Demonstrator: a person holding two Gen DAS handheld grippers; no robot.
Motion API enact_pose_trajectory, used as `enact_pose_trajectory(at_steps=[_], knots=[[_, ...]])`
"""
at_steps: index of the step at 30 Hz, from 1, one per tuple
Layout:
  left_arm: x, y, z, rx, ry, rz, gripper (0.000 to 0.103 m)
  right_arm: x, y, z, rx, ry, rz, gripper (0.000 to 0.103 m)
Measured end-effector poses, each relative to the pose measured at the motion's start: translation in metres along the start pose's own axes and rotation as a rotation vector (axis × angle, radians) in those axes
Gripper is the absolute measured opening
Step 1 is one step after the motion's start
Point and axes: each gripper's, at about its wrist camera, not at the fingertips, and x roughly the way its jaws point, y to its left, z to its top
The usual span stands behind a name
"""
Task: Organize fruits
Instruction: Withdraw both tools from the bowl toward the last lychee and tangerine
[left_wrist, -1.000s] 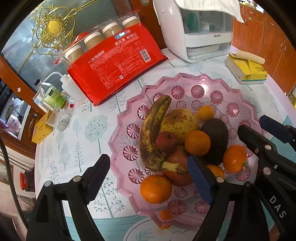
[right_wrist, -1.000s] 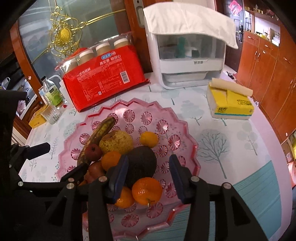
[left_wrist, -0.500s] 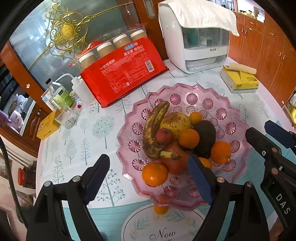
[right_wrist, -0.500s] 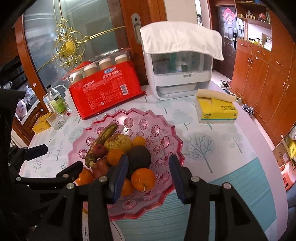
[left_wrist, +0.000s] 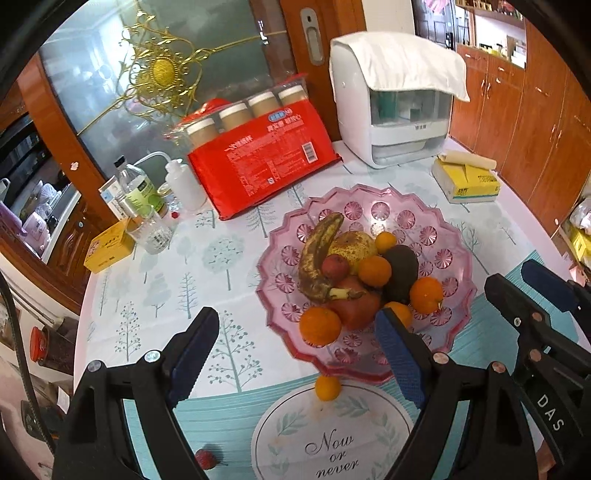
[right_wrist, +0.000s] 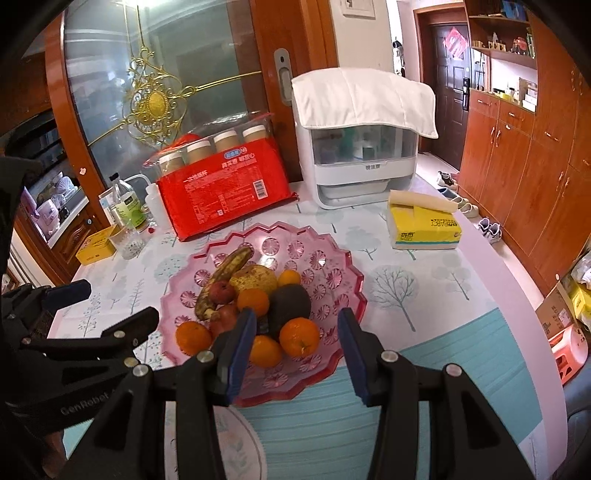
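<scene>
The left wrist view looks down and forward from above the near left of the surface (left_wrist: 155, 280), along its own tool (left_wrist: 295, 350), whose two fingers frame the bottom of the picture. The right wrist view looks from the near right and lower, facing the far wall over its own tool (right_wrist: 295, 347). Both stand back enough to take in most of the surface. They share the pink fruit bowl (left_wrist: 458, 258) (right_wrist: 343, 266) at centre, the red package (left_wrist: 266, 170) (right_wrist: 221, 195) and white appliance (left_wrist: 391, 99) (right_wrist: 358, 136) at the far side, and the yellow tissue pack (left_wrist: 467, 181) (right_wrist: 424, 225) on the right. Each view also catches the other tool at its edge.
</scene>
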Motion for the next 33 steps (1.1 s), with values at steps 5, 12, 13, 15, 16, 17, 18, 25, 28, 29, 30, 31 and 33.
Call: enact_pose_trajectory(at_steps=[5, 12, 13, 15, 16, 17, 18, 25, 28, 29, 30, 31, 33], knots=[[-0.018, 0.024, -0.013, -0.021, -0.017, -0.005, 0.086, -0.013, 0.013, -0.006, 0.003, -0.002, 0.003, 0.047], [-0.036, 0.058, -0.038, -0.048, -0.03, -0.008, 0.086, -0.03, 0.04, -0.02, -0.016, 0.006, 0.003, 0.047], [-0.037, 0.062, -0.043, -0.049, -0.03, -0.007, 0.086, -0.031, 0.043, -0.022, -0.019, 0.008, 0.001, 0.047], [-0.039, 0.072, -0.053, -0.052, -0.028, -0.005, 0.086, -0.032, 0.052, -0.028, -0.027, 0.019, 0.0, 0.047], [-0.039, 0.074, -0.056, -0.053, -0.026, -0.004, 0.087, -0.033, 0.055, -0.032, -0.028, 0.024, 0.0, 0.047], [-0.039, 0.079, -0.061, -0.055, -0.023, -0.002, 0.087, -0.034, 0.058, -0.035, -0.028, 0.029, 0.0, 0.047], [-0.039, 0.083, -0.066, -0.055, -0.019, -0.001, 0.087, -0.034, 0.061, -0.039, -0.029, 0.035, 0.0, 0.047], [-0.029, 0.106, -0.097, -0.078, 0.018, 0.0, 0.087, -0.029, 0.078, -0.063, -0.029, 0.073, 0.003, 0.047], [-0.024, 0.114, -0.108, -0.085, 0.03, 0.002, 0.087, -0.023, 0.083, -0.075, -0.019, 0.095, 0.003, 0.047], [-0.022, 0.117, -0.112, -0.085, 0.032, 0.005, 0.087, -0.02, 0.084, -0.079, -0.015, 0.104, 0.006, 0.047], [-0.019, 0.119, -0.116, -0.086, 0.035, 0.011, 0.087, -0.017, 0.086, -0.084, -0.012, 0.114, 0.008, 0.047], [-0.016, 0.121, -0.12, -0.087, 0.041, 0.018, 0.087, -0.016, 0.086, -0.087, -0.01, 0.119, 0.01, 0.047], [-0.01, 0.125, -0.126, -0.091, 0.058, 0.025, 0.087, -0.01, 0.088, -0.095, -0.009, 0.134, 0.013, 0.047]])
